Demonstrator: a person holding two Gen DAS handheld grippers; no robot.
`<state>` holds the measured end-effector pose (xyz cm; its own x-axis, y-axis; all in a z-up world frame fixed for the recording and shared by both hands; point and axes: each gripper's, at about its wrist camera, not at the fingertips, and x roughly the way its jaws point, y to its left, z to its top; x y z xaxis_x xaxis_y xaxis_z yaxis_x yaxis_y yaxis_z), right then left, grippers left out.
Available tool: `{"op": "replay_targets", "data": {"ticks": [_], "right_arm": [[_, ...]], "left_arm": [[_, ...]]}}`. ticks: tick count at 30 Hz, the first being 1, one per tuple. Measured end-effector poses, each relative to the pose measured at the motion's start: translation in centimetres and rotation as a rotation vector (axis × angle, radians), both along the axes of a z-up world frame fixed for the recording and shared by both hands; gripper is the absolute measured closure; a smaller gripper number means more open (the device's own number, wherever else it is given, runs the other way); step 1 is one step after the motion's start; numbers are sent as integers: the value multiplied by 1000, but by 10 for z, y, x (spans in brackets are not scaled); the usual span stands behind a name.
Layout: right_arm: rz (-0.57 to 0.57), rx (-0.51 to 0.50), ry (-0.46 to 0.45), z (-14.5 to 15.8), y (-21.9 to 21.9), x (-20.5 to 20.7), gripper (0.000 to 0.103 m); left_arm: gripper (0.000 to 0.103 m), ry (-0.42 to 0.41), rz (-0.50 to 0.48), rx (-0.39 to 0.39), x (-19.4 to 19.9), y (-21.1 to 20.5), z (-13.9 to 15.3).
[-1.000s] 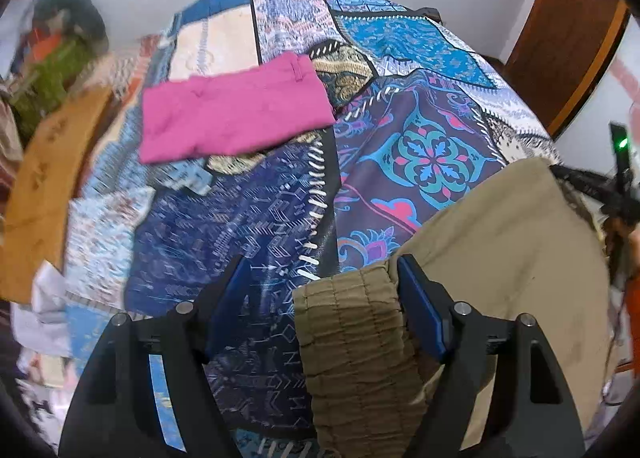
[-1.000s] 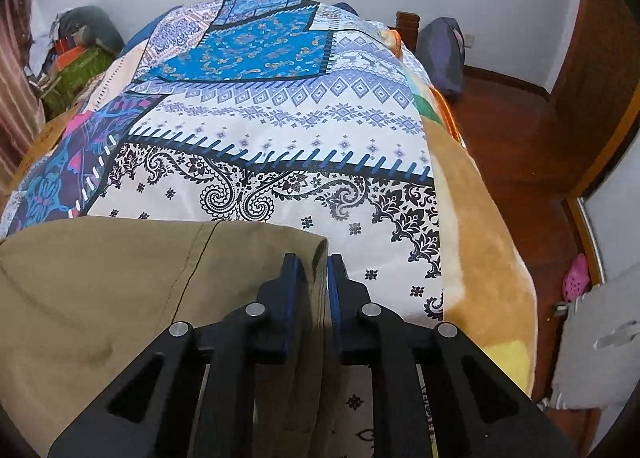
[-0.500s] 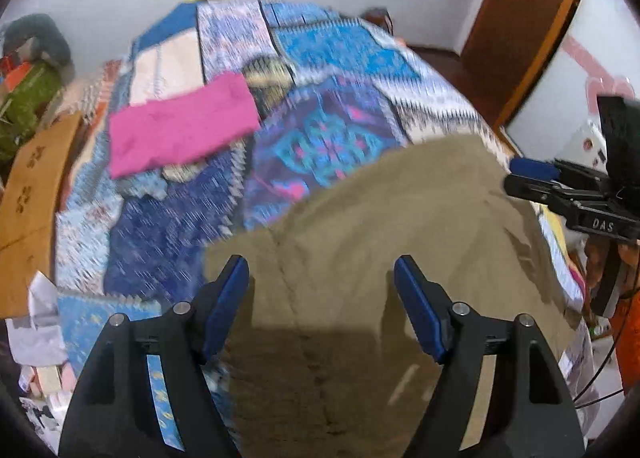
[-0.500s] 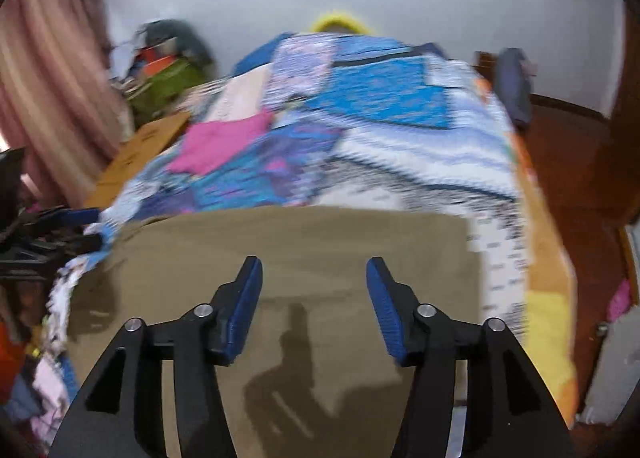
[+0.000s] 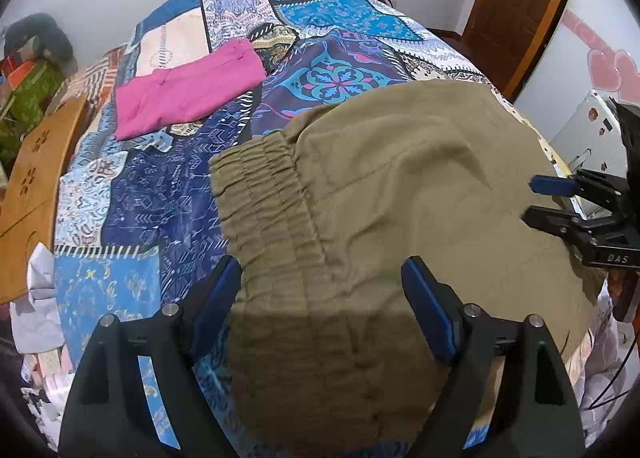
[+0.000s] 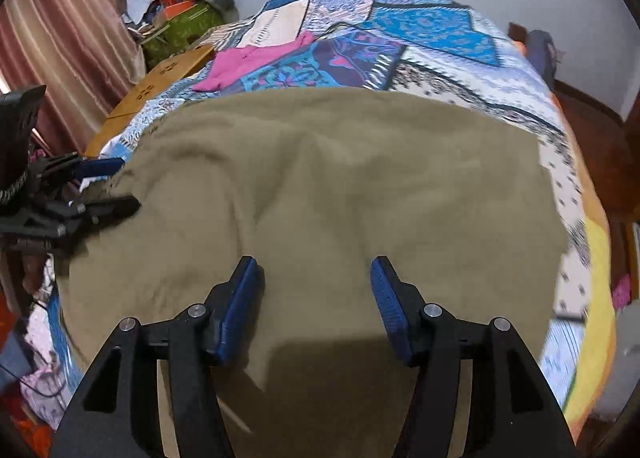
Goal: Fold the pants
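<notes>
The khaki pants (image 5: 400,185) lie spread on the bed, on the patchwork bedspread (image 5: 132,209), and they fill the lower and middle part of both frames.

The left wrist view shows the gathered elastic waistband (image 5: 264,193) in the centre left of the frame; the right wrist view does not show this band, only plain khaki cloth with soft wrinkles. In the left wrist view the left gripper (image 5: 322,298) is at the bottom, its jaws wide apart and opening at this moment. The waistband end of the pants is seen between the blue pads (image 5: 428,310), but the pads do not press on it. At the right edge of the same frame the right gripper (image 5: 548,199) appears from the side, over the far part of the pants.

In the right wrist view the right gripper (image 6: 316,294) is at the bottom, its jaws parted, nothing clamped, the cloth only lying below them. The left gripper (image 6: 108,185) shows at the left edge, over the border of the pants.

A folded pink garment (image 5: 188,93) lies well apart from the pants, in the upper left of the left view. The right view shows only a part of it (image 6: 248,57), but it alone shows a striped curtain (image 6: 60,25) in the upper left corner. A wooden door (image 5: 520,5) is seen only in the left view, upper right.
</notes>
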<state>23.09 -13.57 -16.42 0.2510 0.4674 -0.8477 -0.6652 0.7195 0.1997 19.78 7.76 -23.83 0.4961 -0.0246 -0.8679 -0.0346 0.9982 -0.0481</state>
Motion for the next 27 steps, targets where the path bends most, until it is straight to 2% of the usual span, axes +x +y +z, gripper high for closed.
{"op": "replay_targets", "data": {"ticks": [7,13,16,20,24,27], "right_arm": [[-79,-8,-6,10,-25,-19,48],[-96,-20,-85,35,-31,-33,48],[-101,9,-135,54,-32,-39,48],[-108,56,-216,81,-30,-49,44],[-98,96,-258,92,-25,-59,44],[-84,118,-254,92,-19,-65,42]], "left_arm": [[20,-14,16,25,-25,0,22],[20,-102,31,54,-52,-3,61],[20,-153,28,10,-68,-5,80],[15,-191,56,-45,-84,-7,90],[15,-184,65,-117,-96,-9,86],[15,-155,51,-145,-99,-13,74]]}}
